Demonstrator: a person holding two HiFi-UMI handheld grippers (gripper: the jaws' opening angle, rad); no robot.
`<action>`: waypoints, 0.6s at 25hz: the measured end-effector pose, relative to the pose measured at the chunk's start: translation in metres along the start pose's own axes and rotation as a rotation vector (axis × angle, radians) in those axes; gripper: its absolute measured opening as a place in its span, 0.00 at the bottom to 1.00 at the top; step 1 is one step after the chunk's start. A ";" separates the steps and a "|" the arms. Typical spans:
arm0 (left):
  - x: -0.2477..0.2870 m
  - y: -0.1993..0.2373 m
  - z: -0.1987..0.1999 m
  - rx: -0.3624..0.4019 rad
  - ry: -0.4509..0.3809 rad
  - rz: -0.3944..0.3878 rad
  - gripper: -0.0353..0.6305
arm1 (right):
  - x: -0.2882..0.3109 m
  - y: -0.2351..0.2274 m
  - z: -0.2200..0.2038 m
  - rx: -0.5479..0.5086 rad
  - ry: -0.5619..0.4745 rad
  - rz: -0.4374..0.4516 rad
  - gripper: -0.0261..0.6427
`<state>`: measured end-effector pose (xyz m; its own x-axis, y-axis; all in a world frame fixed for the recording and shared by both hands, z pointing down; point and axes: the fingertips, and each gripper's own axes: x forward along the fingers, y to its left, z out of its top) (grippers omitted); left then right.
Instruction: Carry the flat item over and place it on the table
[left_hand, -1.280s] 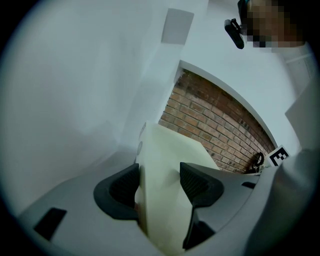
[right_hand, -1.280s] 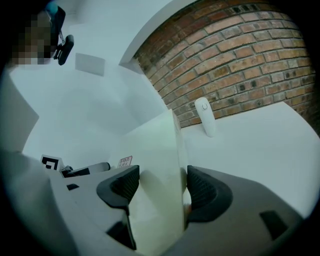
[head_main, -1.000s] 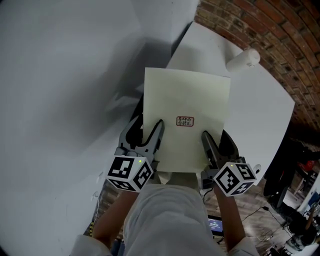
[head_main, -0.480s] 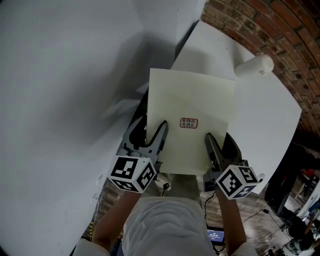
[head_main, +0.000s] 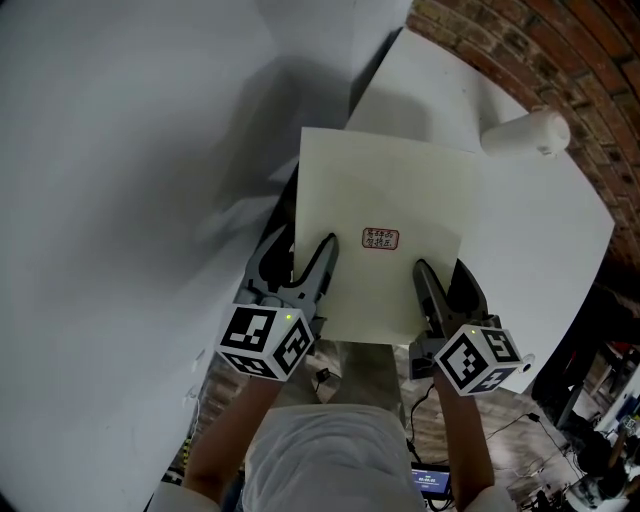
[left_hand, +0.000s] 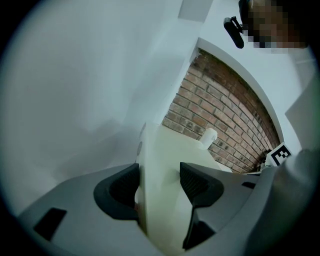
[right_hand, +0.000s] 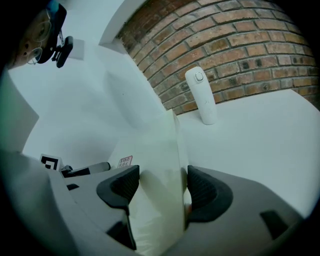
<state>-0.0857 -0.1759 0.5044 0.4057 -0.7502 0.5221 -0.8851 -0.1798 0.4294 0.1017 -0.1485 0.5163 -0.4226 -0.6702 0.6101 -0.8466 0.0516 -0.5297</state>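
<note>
A flat cream square sheet (head_main: 385, 225) with a small red stamp (head_main: 380, 238) at its middle hangs in the air, held level by its near edge. My left gripper (head_main: 322, 262) is shut on the sheet's (left_hand: 165, 175) near left part. My right gripper (head_main: 428, 285) is shut on its (right_hand: 160, 170) near right part. The sheet's far half overlaps the white table (head_main: 545, 240) in the head view. How high it sits above the tabletop cannot be told.
A white cylinder-shaped device (head_main: 525, 132) lies near the table's far edge; it (right_hand: 201, 95) stands out against a brick wall (right_hand: 240, 45). A plain white wall (head_main: 120, 200) fills the left side. Cables and gear lie on the floor at bottom right.
Both grippers and the sheet have drifted slightly right and forward over the table. The white cylinder has shifted toward the right of the view. Grips are unchanged.
</note>
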 end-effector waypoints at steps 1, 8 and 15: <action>0.004 0.001 -0.001 -0.002 0.003 -0.001 0.45 | 0.003 -0.003 0.000 0.001 0.002 -0.003 0.49; 0.032 0.012 -0.012 -0.006 0.021 -0.007 0.45 | 0.025 -0.019 -0.003 0.007 0.013 -0.024 0.49; 0.044 0.021 -0.019 -0.002 0.032 -0.006 0.45 | 0.037 -0.024 -0.008 0.014 0.018 -0.038 0.49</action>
<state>-0.0825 -0.2006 0.5500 0.4184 -0.7286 0.5424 -0.8820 -0.1834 0.4340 0.1042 -0.1690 0.5562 -0.3962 -0.6581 0.6402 -0.8575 0.0161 -0.5141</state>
